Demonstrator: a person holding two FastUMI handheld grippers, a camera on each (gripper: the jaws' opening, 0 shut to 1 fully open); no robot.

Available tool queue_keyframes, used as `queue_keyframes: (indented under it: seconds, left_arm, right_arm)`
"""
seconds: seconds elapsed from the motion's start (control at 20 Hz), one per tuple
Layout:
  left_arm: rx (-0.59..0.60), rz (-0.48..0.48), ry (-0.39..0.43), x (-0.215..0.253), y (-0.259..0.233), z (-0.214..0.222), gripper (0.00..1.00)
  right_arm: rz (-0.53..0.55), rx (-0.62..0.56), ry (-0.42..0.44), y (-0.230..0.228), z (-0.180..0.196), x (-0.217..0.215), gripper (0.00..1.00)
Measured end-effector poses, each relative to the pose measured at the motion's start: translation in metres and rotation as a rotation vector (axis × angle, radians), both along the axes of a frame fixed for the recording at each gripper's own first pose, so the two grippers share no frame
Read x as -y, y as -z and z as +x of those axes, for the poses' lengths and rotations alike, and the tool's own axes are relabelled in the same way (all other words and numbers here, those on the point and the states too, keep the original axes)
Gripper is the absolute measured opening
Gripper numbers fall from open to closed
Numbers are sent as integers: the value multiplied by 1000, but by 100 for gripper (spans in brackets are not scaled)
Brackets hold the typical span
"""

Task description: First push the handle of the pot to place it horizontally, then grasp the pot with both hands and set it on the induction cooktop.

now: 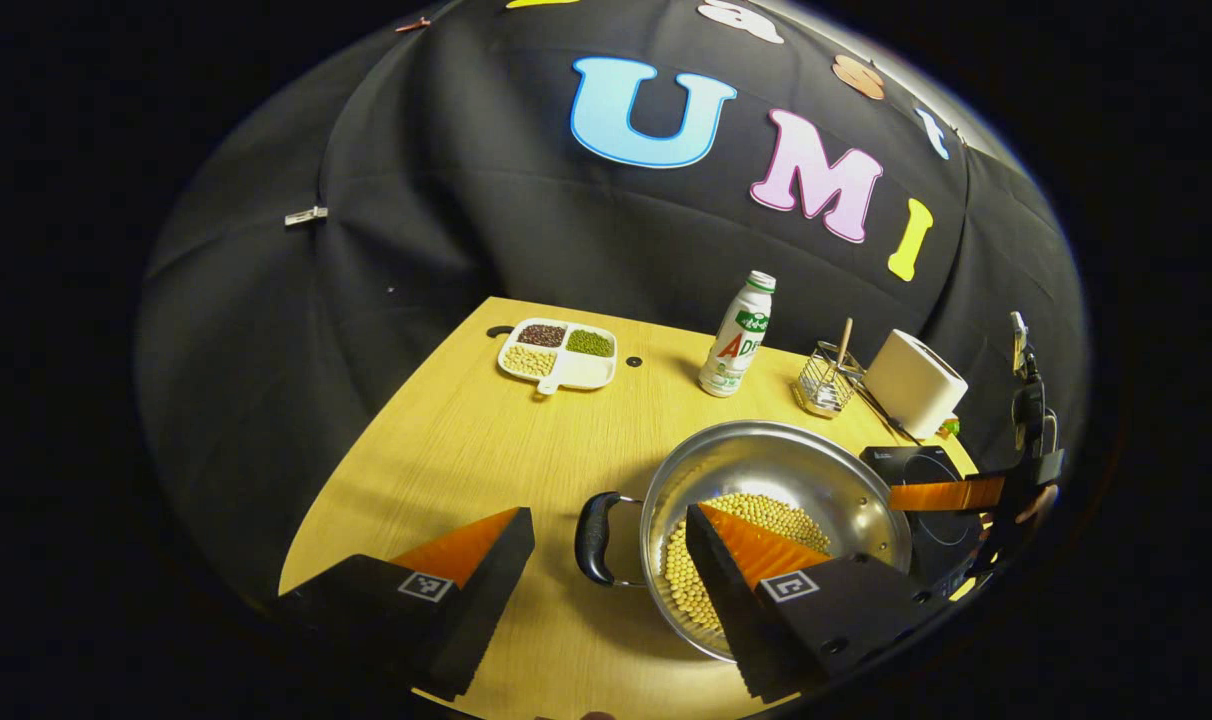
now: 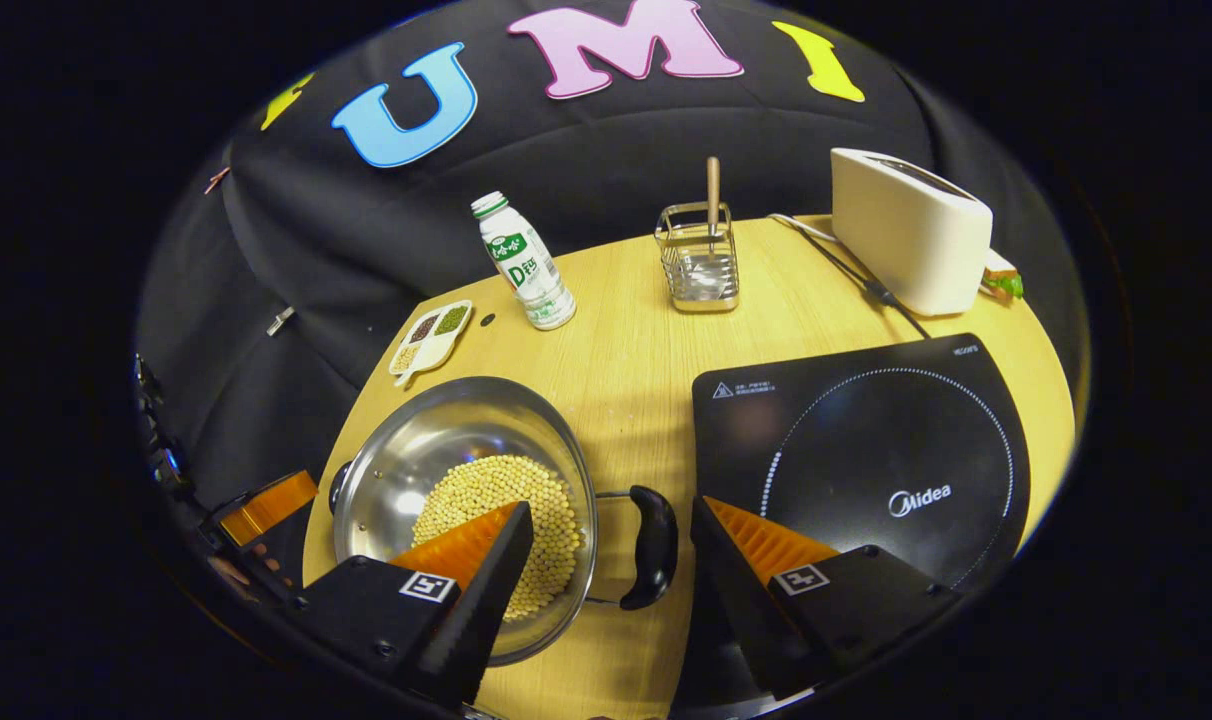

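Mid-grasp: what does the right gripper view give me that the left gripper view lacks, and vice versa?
Right gripper view: the pot's cooktop-side handle between the open right gripper's fingers, plus the induction cooktop's whole face. Left gripper view: the opposite handle between the open left gripper's fingers. Shared: the steel pot of soybeans, drink bottle, toaster.

The left gripper view looks down from close over the pot's (image 1: 766,500) left handle. The right gripper view faces its right handle beside the cooktop (image 2: 866,450). Both share the pot and desk (image 1: 466,440).
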State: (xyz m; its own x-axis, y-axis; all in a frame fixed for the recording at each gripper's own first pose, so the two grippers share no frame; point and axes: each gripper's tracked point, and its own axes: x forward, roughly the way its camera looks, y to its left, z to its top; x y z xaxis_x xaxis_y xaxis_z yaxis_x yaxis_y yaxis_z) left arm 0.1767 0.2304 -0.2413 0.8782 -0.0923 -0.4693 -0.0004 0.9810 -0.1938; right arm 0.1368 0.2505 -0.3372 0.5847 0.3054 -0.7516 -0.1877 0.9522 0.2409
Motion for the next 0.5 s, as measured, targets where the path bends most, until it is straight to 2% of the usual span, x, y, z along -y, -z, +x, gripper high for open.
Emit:
queue_keyframes:
  seconds: [0.1,0.35,0.5]
  left_arm:
    - [-6,-16,20,1,8,9,96]
    - [-59,-87,57,2,35,18,96]
    - [-83,-123,63,-1,43,16,95]
  right_arm:
    - [-6,-13,-14,9,-3,-6,99]
    - [-72,50,-45,20,-3,-12,99]
    - [-82,11,-94,38,-10,-27,99]
